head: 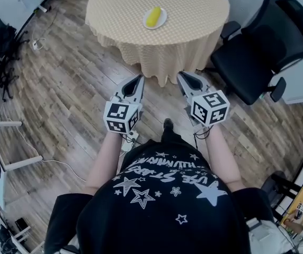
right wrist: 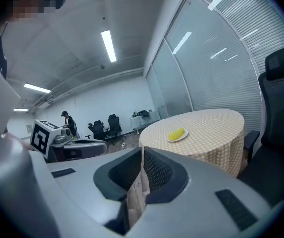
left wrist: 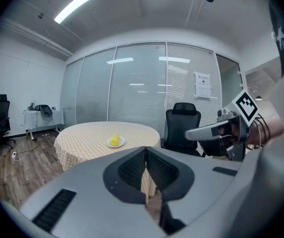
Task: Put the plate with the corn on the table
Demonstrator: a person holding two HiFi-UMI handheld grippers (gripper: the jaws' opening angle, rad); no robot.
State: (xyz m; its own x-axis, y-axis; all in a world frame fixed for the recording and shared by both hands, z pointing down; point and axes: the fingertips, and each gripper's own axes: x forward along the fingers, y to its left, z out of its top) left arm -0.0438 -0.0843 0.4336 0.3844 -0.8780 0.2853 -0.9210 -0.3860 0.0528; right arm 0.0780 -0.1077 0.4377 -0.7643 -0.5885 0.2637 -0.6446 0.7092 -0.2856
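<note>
**Plate on the table, both grippers empty**

I see the white plate [head: 162, 21] with the corn cob [head: 153, 16] near the middle of the round cloth-covered table [head: 194, 15], well in from its edge. My left gripper [head: 139, 78] and right gripper [head: 180, 75] are clenched on nothing, side by side over open wooden floor [head: 72, 83], short of the table's near edge. A black office chair [head: 257, 52] crowds the table's right side.
</note>
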